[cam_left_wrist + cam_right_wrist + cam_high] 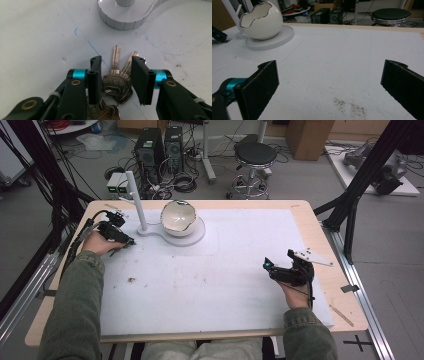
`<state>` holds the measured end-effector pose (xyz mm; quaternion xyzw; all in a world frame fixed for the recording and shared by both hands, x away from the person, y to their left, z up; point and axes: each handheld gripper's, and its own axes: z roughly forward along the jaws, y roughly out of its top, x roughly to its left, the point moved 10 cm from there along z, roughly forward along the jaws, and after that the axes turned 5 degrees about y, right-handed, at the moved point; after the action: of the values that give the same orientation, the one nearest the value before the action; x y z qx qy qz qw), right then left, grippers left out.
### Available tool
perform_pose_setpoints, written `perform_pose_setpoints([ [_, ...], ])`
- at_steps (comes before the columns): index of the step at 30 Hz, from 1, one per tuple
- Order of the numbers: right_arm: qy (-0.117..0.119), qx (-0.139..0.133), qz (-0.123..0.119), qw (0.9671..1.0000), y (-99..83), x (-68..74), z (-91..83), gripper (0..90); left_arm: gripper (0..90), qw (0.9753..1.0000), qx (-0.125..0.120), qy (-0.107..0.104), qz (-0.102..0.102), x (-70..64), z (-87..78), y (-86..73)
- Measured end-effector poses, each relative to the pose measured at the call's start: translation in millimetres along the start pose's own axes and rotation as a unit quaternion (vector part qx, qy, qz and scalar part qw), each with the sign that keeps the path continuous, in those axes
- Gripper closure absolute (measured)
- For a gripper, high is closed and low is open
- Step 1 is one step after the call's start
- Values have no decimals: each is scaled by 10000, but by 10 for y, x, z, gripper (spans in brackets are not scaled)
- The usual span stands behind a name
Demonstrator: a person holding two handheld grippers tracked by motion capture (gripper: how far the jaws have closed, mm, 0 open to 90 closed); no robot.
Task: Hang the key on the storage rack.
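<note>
Silver keys on one ring — blades fanned, between left claw jaws.

Silver keys, black claw with teal bands, white egg-shaped bowl.

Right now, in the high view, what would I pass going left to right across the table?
Left gripper → white post → egg-shaped bowl → right gripper.

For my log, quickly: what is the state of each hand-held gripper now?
Left hand-held gripper: open, jaws on either side of the keys, not clamped.
Right hand-held gripper: open wide, holding nothing.
</note>
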<state>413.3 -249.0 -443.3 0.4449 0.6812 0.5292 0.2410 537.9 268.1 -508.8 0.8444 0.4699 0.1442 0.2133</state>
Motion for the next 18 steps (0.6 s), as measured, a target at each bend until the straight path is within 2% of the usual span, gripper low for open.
perform_pose_setpoints([
  [1, -8, 1, 6, 10000, -1, -3, 0, 6, 661, 9999, -6, -98, -46, -14, -2, -3],
  [3, -26, -22, 3, 10000, 5, -14, 0, 6, 713, 9997, -38, -245, 11, -40, -5, -4],
  [4, -29, -20, 13, 10000, 5, -15, -2, 6, 769, 9997, -38, -245, 11, -40, -5, -4],
  [5, -26, -19, 7, 10000, 5, -16, -3, 6, 788, 9996, -64, -280, 41, -62, -5, -1],
  [7, -34, -8, 6, 10000, 2, -19, -4, 6, 792, 9996, -124, -186, 169, -75, -6, 5],
  [18, -16, -14, 15, 10000, 4, -22, -4, 6, 795, 9987, -275, -22, 427, -109, -22, -2],
])
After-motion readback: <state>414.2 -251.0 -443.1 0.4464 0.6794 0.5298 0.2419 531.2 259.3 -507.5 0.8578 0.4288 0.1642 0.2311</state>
